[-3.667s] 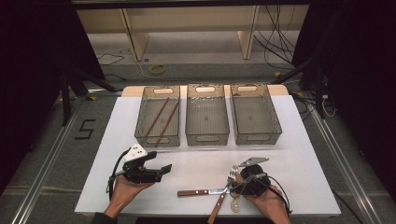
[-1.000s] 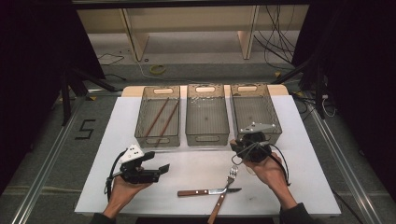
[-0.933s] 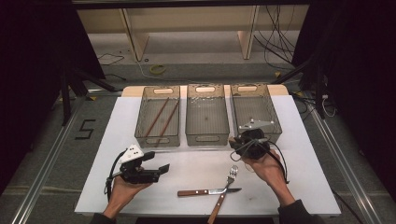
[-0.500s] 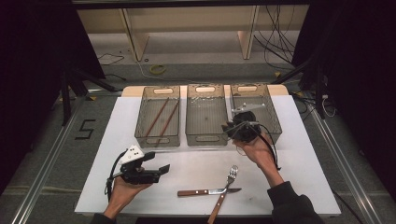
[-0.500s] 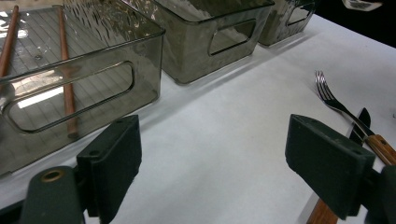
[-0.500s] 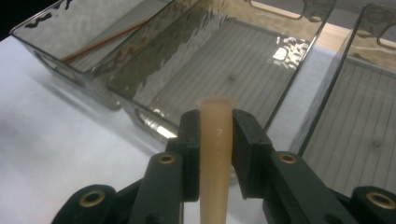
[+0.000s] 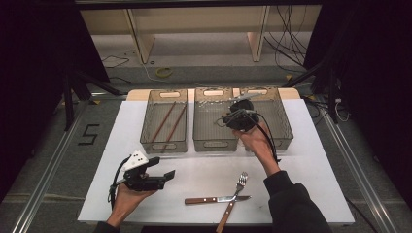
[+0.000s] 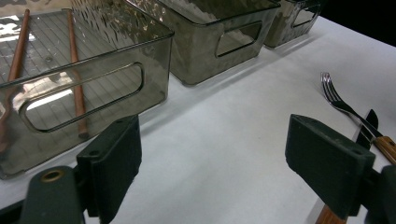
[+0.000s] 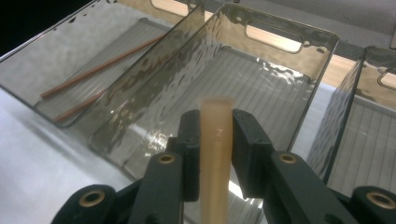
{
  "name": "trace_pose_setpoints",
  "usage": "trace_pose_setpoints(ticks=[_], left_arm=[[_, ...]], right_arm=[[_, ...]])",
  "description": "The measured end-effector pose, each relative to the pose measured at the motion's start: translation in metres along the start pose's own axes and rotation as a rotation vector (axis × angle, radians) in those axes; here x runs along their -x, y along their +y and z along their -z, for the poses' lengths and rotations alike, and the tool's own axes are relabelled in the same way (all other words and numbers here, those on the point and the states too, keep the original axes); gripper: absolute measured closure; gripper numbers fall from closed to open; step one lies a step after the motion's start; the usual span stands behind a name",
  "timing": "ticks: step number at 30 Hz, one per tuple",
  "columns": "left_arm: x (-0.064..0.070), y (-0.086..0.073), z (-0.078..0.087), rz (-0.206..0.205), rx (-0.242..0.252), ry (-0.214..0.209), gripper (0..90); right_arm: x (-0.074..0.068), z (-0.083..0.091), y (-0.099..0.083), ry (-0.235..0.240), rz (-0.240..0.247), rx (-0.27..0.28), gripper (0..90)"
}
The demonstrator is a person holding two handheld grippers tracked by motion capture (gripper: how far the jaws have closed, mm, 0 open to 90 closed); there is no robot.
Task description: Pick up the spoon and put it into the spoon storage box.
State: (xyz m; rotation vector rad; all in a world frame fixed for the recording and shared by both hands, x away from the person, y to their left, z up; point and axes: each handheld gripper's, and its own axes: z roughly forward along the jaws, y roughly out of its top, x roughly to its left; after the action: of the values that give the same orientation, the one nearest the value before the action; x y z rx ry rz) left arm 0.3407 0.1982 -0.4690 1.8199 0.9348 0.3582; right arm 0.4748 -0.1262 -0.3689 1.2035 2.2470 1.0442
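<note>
White worktop (image 7: pixel 311 160) across the middle of the high view, with dark floor on all sides.

At its far edge, three smoky transparent bins in one row, side by side: left bin (image 7: pixel 164 143), middle bin (image 7: pixel 214 143), right bin (image 7: pixel 285 131). Each with a handle slot in the short walls.

On the near left part of the worktop, the left gripper (image 7: pixel 167 174), held low in the left hand (image 7: pixel 127 196) and pointing to the right. Jaws wide apart in the left gripper view (image 8: pixel 212 154), with nothing between them, only bare worktop.

Farther off, the right gripper (image 7: pixel 229 115), lifted over the right part of the middle bin, close to the wall shared with the right bin. Carried by the right hand (image 7: pixel 257 143), dark sleeve behind.

On the near worktop, between the two forearms, a knife (image 7: pixel 216 199) with wooden handle, lying flat. Across it, touching, a fork (image 7: pixel 239 182) with tines toward the bins.

Inside the left bin, two brown chopsticks (image 7: pixel 163 124), flat on the ribbed bottom.

In the right gripper view, jaws (image 9: pixel 215 126) clamped on a pale handle (image 9: pixel 215 154) of some utensil, above the inside of the middle bin. Blurred, so impossible to tell which utensil.
</note>
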Motion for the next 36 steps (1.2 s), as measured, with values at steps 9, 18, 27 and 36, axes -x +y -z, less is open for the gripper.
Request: trace_pose_setpoints(ticks=[9,18,27,36], left_arm=[[0.000,0.000,0.000,0.003,0.001,-0.002,18.0],[0.000,-0.001,0.000,0.008,0.001,-0.005,18.0],[0.001,-0.001,-0.001,0.003,-0.005,-0.007,18.0],[0.000,-0.001,-0.001,-0.001,-0.008,-0.009,18.0]], right_arm=[[0.002,-0.017,0.016,-0.010,-0.007,0.001,74.7],[0.005,-0.033,0.024,-0.018,-0.020,-0.009,74.6],[0.006,-0.049,0.025,-0.032,-0.020,-0.022,74.5],[0.008,-0.064,0.026,-0.044,-0.042,-0.039,74.4]])
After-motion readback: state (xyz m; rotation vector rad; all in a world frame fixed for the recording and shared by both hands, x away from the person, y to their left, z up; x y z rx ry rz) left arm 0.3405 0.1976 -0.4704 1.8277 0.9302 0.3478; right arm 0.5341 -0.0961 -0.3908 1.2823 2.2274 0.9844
